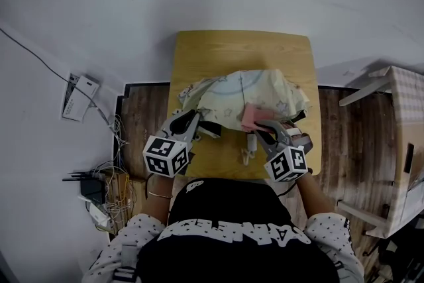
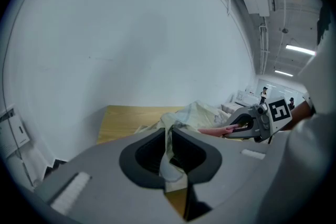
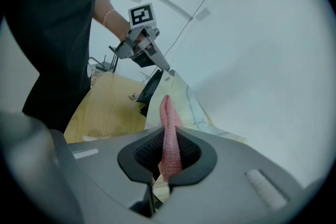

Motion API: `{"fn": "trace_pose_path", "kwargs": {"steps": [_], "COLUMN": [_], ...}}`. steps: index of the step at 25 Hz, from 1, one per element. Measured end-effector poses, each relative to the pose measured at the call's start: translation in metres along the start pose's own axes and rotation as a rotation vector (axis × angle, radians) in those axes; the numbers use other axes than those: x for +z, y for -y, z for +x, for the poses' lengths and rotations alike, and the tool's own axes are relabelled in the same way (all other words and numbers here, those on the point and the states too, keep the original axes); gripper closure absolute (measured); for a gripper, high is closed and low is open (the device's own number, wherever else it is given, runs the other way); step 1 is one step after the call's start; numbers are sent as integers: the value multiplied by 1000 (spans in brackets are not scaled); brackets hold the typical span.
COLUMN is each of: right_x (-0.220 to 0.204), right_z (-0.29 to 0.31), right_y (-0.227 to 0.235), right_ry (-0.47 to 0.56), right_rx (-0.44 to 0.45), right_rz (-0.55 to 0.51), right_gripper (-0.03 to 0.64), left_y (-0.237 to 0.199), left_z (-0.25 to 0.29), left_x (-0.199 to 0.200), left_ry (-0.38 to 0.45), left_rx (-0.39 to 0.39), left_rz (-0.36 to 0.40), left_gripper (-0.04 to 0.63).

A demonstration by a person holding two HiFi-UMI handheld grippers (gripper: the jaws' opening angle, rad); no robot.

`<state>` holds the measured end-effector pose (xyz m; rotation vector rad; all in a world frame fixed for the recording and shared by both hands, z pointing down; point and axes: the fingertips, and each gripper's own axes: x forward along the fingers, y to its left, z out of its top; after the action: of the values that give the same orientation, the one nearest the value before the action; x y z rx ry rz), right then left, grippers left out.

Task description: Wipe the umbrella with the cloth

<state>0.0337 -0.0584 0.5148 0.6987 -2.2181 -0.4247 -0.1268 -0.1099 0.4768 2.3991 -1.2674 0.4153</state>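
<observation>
The umbrella [image 1: 245, 91] lies crumpled on the desk [image 1: 218, 50], spread from side to side. The left claw [image 1: 194, 116] pinches its near left edge. The right claw [image 1: 260, 126] is clamped on the pink cloth [image 1: 252, 116], right at the umbrella's near edge, with the rest straight ahead.

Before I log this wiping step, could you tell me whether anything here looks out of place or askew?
Nothing looks spilled or damaged. The umbrella lies crumpled on the table, bunched unevenly rather than spread. Left of the table, cables lie tangled on the floor.
</observation>
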Motion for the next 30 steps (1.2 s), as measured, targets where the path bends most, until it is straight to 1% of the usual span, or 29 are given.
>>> {"fn": "trace_pose_path", "kwargs": {"steps": [4,6,7,9,10,11,13,15,17,19,21,25,28,30], "right_x": [15,26,32,43,45,44,32,24,15,8,6,1,2,3], "right_z": [-17,-30,-38,-59,-69,-78,-92,-104,-114,-118,-122,-138,-145,-147], "right_y": [25,39,47,65,74,84,102,118,127,129,127,126,113,106], "right_ry": [119,193,237,331,370,391,390,397,390,367,339,272,237,231], "right_rx": [-74,-118,-149,-233,-278,-322,-409,-496,-559,-586,-603,-689,-702,-695], "right_rz": [104,157,176,205,235,289,417,480,527,574,596,650,647,629], "right_gripper": [583,583,583,583,583,583,583,583,583,583,583,583,583,583], "left_y": [8,16,20,31,39,47,65,86,107,120,127,139,150,154], "left_z": [-7,-9,-10,-13,-14,-14,-11,-7,-3,2,7,14,16,18], "left_x": [20,30,35,47,52,57,62,61,57,54,50,50,41,36], "left_ry": [68,100,118,162,182,199,218,214,207,205,196,180,140,122], "left_rx": [35,52,65,84,80,67,21,-42,-108,-168,-220,-310,-372,-387], "left_rz": [24,58,86,139,156,167,180,208,245,255,252,284,322,351], "left_gripper": [546,527,508,497,481,469,460,462,460,460,460,462,460,460]}}
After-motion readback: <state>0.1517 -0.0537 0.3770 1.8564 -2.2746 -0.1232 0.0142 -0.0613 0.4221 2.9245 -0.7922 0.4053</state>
